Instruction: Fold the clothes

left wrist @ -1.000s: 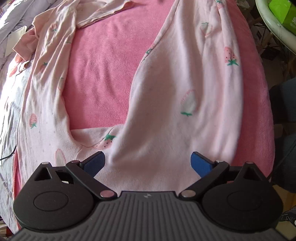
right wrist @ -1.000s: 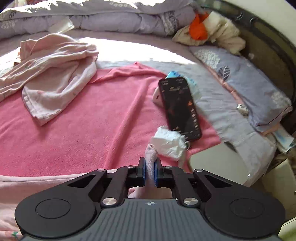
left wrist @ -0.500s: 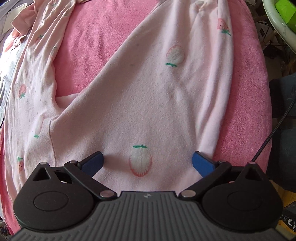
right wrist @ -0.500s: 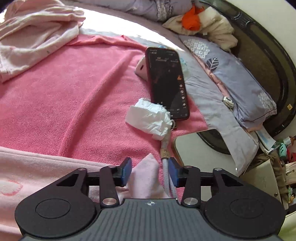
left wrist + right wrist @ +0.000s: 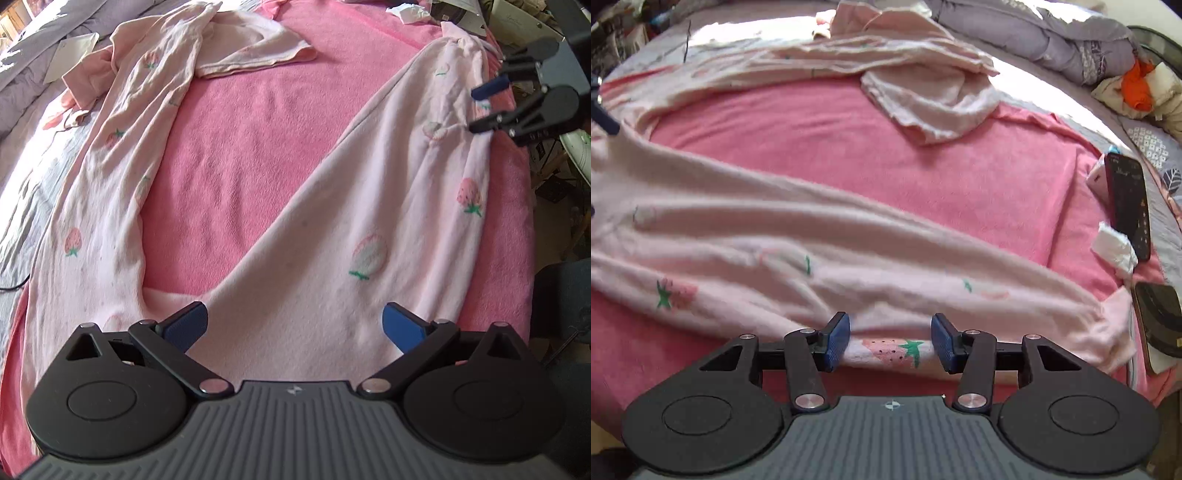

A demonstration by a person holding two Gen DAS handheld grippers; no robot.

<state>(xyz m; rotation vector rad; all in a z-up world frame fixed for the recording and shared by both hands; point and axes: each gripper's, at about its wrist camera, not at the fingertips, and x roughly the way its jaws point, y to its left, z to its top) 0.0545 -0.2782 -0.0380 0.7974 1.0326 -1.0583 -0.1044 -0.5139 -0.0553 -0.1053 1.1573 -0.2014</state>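
One pair of strawberry trousers (image 5: pixel 332 236), one crumpled pink top (image 5: pixel 923 99), one phone (image 5: pixel 1126 203) — one white wad (image 5: pixel 1115 251).

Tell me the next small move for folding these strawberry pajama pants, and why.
Probably lower the right hand-held gripper and close it on the near edge of the pants leg. Both it and the left hand-held gripper are open and holding nothing, and the pants lie spread in a V on the pink blanket, not yet folded.

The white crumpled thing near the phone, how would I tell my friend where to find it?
Start at the big pink blanket on the bed and go to its right edge, where a black phone lies. Against the phone's lower end sits the crumpled white tissue. It is the only small, scrunched, pure white thing there; the clothes nearby are pale pink with strawberries.
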